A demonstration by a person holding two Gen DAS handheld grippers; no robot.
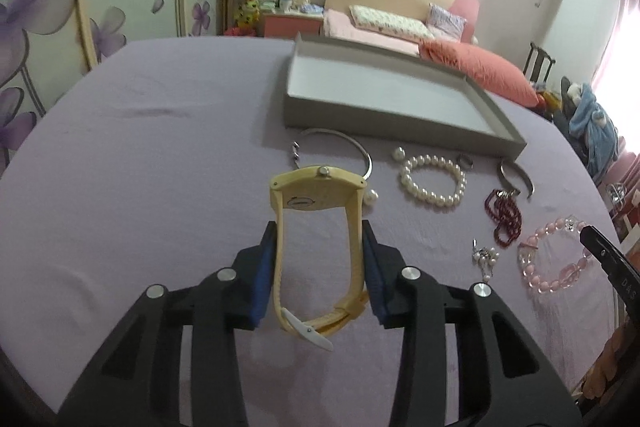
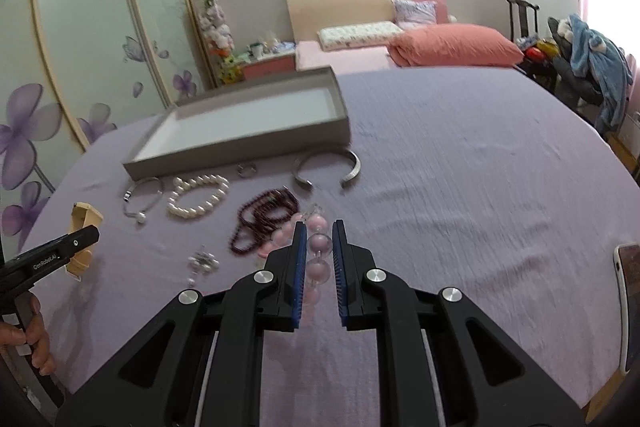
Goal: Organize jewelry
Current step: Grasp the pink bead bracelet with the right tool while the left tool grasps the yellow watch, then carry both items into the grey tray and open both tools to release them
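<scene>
- Grey card forms the shallow rectangular tray (image 1: 404,115) at the far side of our lilac bedsheet (image 1: 140,167); its pale floor shows nothing lying in it in either view.
- All the jewellery we see lies outside the tray, on the sheet just in front of its near wall: a thin silver neck ring (image 1: 352,151), a white pearl bracelet (image 1: 434,181), a small metal ring (image 2: 247,169), a wide silver open cuff (image 2: 327,167), a dark red bead strand (image 2: 264,223), a pale cluster earring (image 1: 485,259) and a pink translucent bead bracelet (image 1: 554,259).
- Our cream-yellow plastic wristwatch (image 1: 318,195) is off the sheet in our left gripper (image 1: 319,239). Its strap loop runs lengthwise away from the camera, with the case at the far end, toward the tray, and the buckle and loose strap tip at the near end.
- The left jaws stand moderately wide, the blue pads pressing the two sides of the strap loop from outside.
- Our right gripper (image 2: 319,231) is low over the pink bead bracelet; its jaws stand narrowly apart with a run of beads between the blue pads. We cannot tell whether the pads touch the beads.
</scene>
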